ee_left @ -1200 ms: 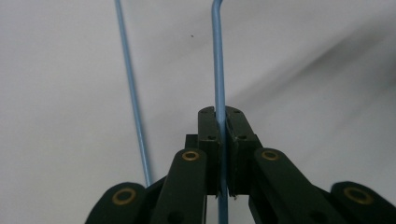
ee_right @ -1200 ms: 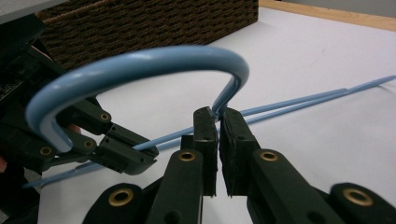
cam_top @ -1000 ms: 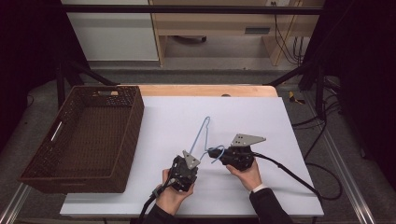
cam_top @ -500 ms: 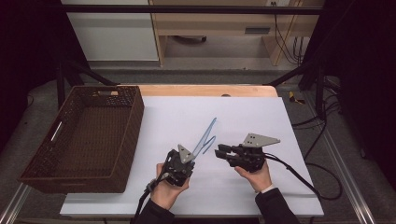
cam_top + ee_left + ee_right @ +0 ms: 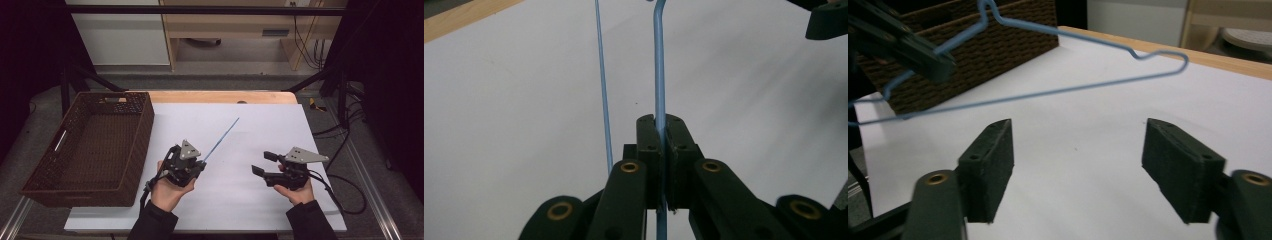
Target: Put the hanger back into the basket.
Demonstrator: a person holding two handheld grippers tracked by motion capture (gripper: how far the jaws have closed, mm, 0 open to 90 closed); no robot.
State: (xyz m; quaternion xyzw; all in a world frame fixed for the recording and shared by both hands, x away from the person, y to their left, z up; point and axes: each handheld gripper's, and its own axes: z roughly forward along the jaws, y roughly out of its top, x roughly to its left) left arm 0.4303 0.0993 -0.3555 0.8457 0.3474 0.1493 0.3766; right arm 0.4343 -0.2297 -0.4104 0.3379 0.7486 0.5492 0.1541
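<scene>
A light blue wire clothes hanger [image 5: 221, 138] is held up off the white table, seen edge-on in the high view. My left gripper [image 5: 199, 164] is shut on one of its wires [image 5: 659, 107] near the table's front middle. In the right gripper view the hanger [image 5: 1088, 87] hangs in the air ahead, with the left gripper [image 5: 943, 65] clamped on it at upper left. My right gripper [image 5: 265, 163] is at the front right, apart from the hanger, open with nothing between its fingers [image 5: 990, 167].
A dark brown woven basket [image 5: 135, 135] sits empty along the table's left side. The white table top [image 5: 270, 125] has a wooden strip [image 5: 220, 96] at its far edge. Cables [image 5: 345, 195] trail off the right side.
The right gripper has let go of the hanger and moved right, now open. The left gripper has turned the hanger so that it shows edge-on, pointing up and to the right.
</scene>
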